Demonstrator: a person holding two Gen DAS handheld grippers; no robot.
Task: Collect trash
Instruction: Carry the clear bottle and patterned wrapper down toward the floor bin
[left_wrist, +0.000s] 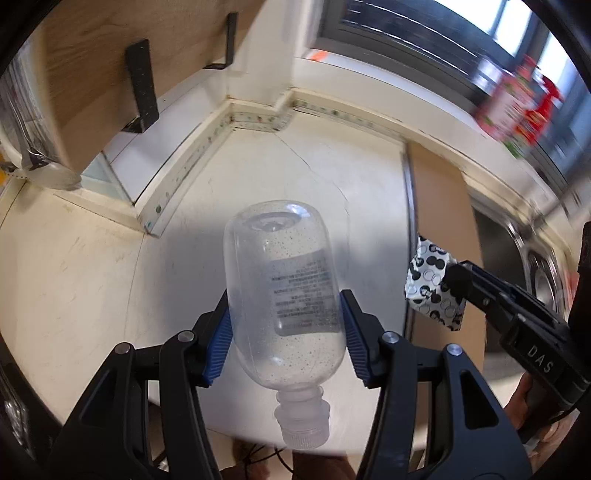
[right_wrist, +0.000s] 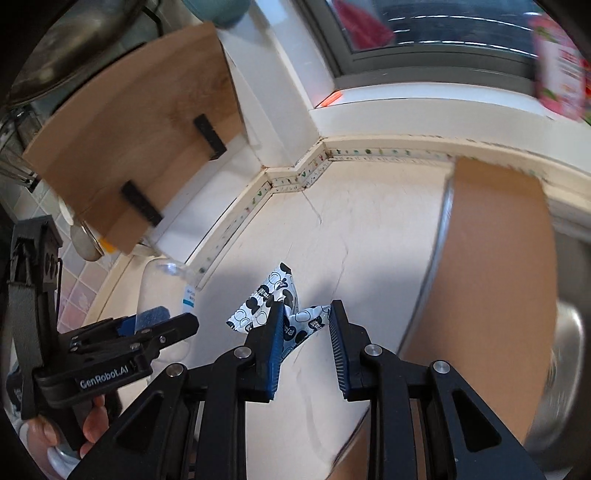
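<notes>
My left gripper (left_wrist: 286, 301) is shut on a clear plastic bottle (left_wrist: 286, 291) with a white cap, held above the cream counter with the cap end toward the camera. It also shows in the right wrist view (right_wrist: 159, 291), held by the left gripper (right_wrist: 162, 321). My right gripper (right_wrist: 306, 314) is shut on a crumpled black-and-white patterned wrapper (right_wrist: 269, 299), pinched between the blue pads and lifted off the counter. In the left wrist view the wrapper (left_wrist: 430, 280) hangs from the right gripper (left_wrist: 452, 282) at the right.
A cream counter (left_wrist: 92, 277) runs to a tiled back edge. A brown board (right_wrist: 491, 258) lies over a steel sink (left_wrist: 539, 273) at the right. A wooden shelf (left_wrist: 88, 74) on black brackets hangs at the left. A red-and-green package (left_wrist: 513, 107) stands on the window sill.
</notes>
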